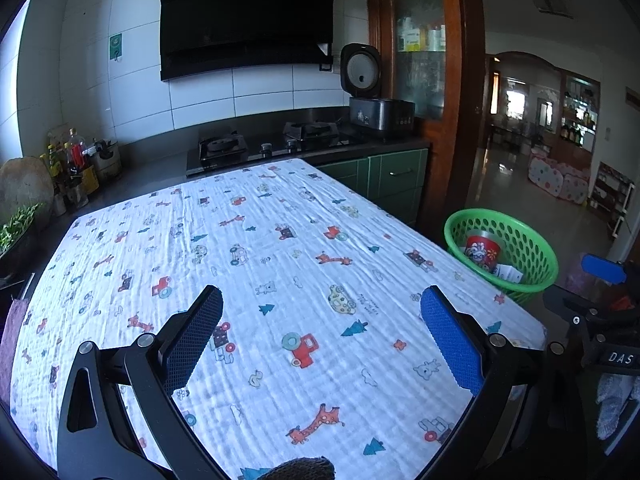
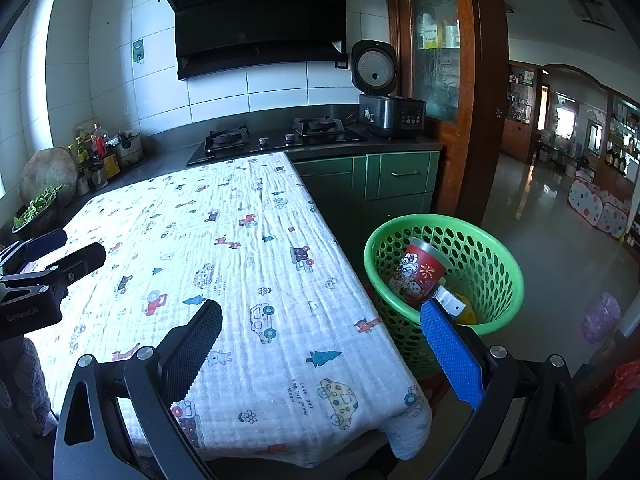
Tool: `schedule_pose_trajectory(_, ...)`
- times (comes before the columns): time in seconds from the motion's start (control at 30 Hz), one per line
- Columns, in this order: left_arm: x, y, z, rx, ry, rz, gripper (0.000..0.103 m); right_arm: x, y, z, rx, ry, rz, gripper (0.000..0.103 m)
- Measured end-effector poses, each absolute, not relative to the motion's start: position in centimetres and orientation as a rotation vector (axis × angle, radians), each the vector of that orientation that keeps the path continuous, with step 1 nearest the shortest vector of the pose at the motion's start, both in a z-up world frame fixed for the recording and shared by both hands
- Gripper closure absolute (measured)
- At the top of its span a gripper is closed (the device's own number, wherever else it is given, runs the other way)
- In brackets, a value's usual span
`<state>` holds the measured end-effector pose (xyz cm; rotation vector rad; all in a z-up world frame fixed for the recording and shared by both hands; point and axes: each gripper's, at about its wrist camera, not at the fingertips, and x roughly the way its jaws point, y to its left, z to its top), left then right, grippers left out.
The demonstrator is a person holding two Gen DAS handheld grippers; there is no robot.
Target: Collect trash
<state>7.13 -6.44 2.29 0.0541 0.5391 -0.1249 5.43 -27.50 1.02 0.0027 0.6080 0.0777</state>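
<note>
A green perforated basket (image 1: 532,240) (image 2: 496,264) stands on the floor by the table's right edge. Inside it lie a red printed paper cup (image 1: 483,250) (image 2: 420,276), white paper scraps (image 1: 508,274) and something yellow (image 2: 466,312). My left gripper (image 1: 322,300) is open over the cartoon-print tablecloth (image 1: 260,264), with nothing between its fingers. Over the table's near right corner my right gripper (image 2: 322,312) is open too, its blue finger (image 2: 452,348) in front of the basket. Each gripper shows at the edge of the other's view (image 1: 600,320) (image 2: 48,276).
Behind the table (image 2: 240,240) runs a dark counter with a gas hob (image 2: 276,138), a rice cooker (image 2: 390,114) with its lid up, bottles and jars (image 2: 100,152) and greens (image 2: 36,206) at the left. Green cabinets (image 2: 400,184) and a wooden door frame (image 2: 480,120) stand beyond the basket.
</note>
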Motion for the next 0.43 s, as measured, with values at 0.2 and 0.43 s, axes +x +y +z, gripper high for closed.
schedule_pose_trajectory(0.2,7.15,-6.51,2.25,0.045,0.550,-0.129,0.005,5.44,-27.39,0.94,0.005,0.609,0.083,0.007)
schedule_pose_trajectory(0.43,7.15,-6.56,2.15,0.044,0.556,-0.127,0.005,5.47,-27.33,0.86,0.010,0.611,0.082,0.007)
